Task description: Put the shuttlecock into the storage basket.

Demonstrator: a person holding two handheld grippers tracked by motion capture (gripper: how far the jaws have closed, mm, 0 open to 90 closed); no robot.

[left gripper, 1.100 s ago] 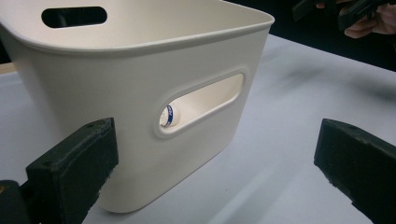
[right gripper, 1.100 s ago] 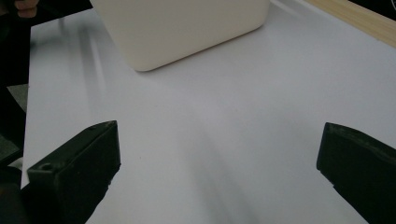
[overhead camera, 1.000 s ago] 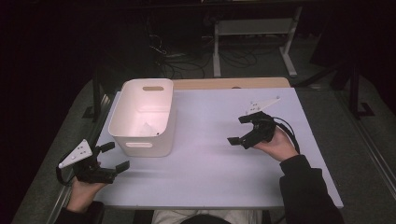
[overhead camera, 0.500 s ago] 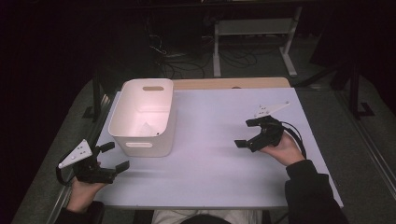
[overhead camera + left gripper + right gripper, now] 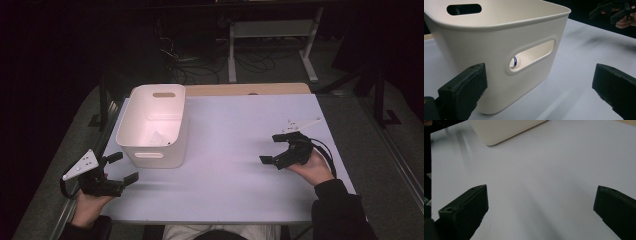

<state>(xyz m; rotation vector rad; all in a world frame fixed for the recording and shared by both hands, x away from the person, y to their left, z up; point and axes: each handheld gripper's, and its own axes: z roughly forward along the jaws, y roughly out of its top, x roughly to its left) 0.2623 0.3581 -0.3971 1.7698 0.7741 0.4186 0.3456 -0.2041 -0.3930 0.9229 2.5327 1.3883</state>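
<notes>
A white plastic bin (image 5: 150, 147) with handle slots stands on the left half of the white table (image 5: 235, 125). Something pale lies on the bin's floor (image 5: 159, 137). In the left gripper view, a small white object with a blue band (image 5: 514, 62) shows through the slot of the bin wall (image 5: 499, 50). My left gripper (image 5: 123, 167) is open at the near left corner and points at that wall, a little short of it (image 5: 539, 90). My right gripper (image 5: 270, 148) is open and empty over the right side of the table, with bare table between its jaws (image 5: 541, 210).
A corner of the bin (image 5: 504, 130) shows at the top of the right gripper view. The right gripper (image 5: 614, 11) appears far off in the left gripper view. Beyond the table are a wooden strip (image 5: 245, 89), floor cables and a metal stand (image 5: 270, 30).
My right gripper has drifted right and toward the near edge, still open. The left gripper and the bin have stayed where they were.
</notes>
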